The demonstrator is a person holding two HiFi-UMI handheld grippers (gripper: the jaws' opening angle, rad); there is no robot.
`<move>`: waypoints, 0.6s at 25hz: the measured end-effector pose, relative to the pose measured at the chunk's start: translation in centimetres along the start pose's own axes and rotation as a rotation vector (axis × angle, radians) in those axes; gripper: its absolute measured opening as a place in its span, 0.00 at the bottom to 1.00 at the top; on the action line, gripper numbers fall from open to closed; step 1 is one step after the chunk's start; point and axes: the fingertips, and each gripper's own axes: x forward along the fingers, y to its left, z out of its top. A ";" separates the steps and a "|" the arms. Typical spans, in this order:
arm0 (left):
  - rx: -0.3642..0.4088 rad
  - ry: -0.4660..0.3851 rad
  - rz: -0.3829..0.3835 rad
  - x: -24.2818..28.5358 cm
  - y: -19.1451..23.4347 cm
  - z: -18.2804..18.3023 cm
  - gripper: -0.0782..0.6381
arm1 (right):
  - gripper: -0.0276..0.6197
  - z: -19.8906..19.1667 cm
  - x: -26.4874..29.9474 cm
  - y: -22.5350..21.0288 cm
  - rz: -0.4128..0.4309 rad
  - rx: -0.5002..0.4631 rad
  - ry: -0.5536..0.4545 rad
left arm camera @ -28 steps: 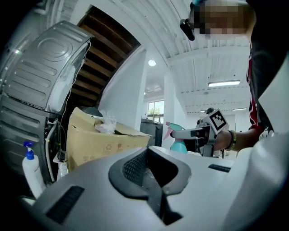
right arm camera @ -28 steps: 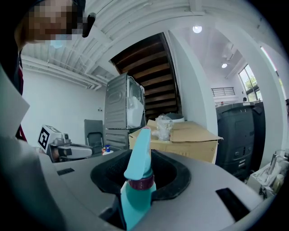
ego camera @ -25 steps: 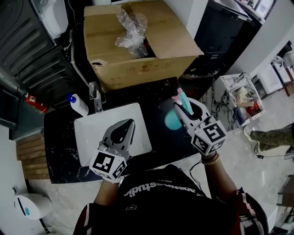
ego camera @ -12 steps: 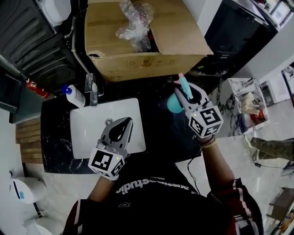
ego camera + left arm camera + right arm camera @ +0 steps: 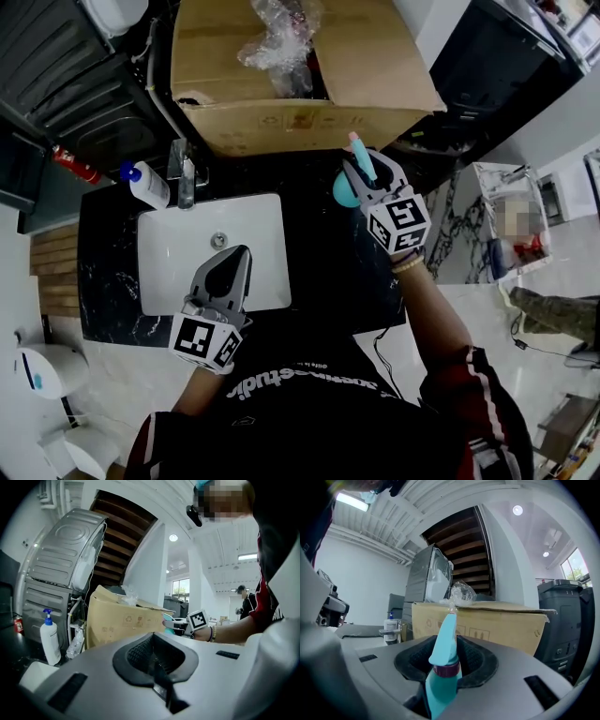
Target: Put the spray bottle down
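Observation:
My right gripper (image 5: 364,174) is shut on a teal spray bottle (image 5: 344,191), which it holds by the neck. The nozzle (image 5: 360,154) points toward the cardboard box. In the right gripper view the spray bottle (image 5: 442,672) stands upright between the pads of my right gripper (image 5: 447,657), a dark ring round its neck. It hangs over the black counter (image 5: 319,267), right of the sink. My left gripper (image 5: 228,259) is shut with nothing in it, over the sink's front part. From the left gripper view its jaws meet at a seam (image 5: 154,644).
A large cardboard box (image 5: 281,127) with crumpled plastic wrap stands at the counter's back. Left of the bottle lies a white sink (image 5: 173,253), with a faucet (image 5: 183,173) and a white pump bottle (image 5: 145,185) behind it. A grey appliance (image 5: 66,84) fills the far left.
My right gripper has carried the spray bottle farther along the counter toward the cardboard box and lower. The left gripper has sunk a little over the sink's front.

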 end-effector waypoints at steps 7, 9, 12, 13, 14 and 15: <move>0.001 0.015 0.015 -0.5 -0.2 -0.6 0.13 | 0.28 -2.7 2.8 -0.8 0.003 0.018 0.006; -0.003 0.019 0.031 -0.9 0.1 -0.7 0.13 | 0.28 -3.4 3.3 -0.8 0.008 0.019 0.013; -0.008 0.024 0.050 -1.3 0.5 -0.9 0.13 | 0.28 -4.2 4.0 -0.8 0.018 0.028 0.021; -0.008 0.025 0.053 -1.3 0.6 -0.9 0.13 | 0.28 -4.4 4.1 -0.8 0.019 0.031 0.022; -0.007 0.025 0.056 -1.4 0.6 -0.9 0.13 | 0.28 -4.6 4.3 -0.8 0.017 0.035 0.021; -0.007 0.026 0.057 -1.5 0.6 -1.0 0.13 | 0.28 -4.6 4.4 -0.9 0.014 0.039 0.018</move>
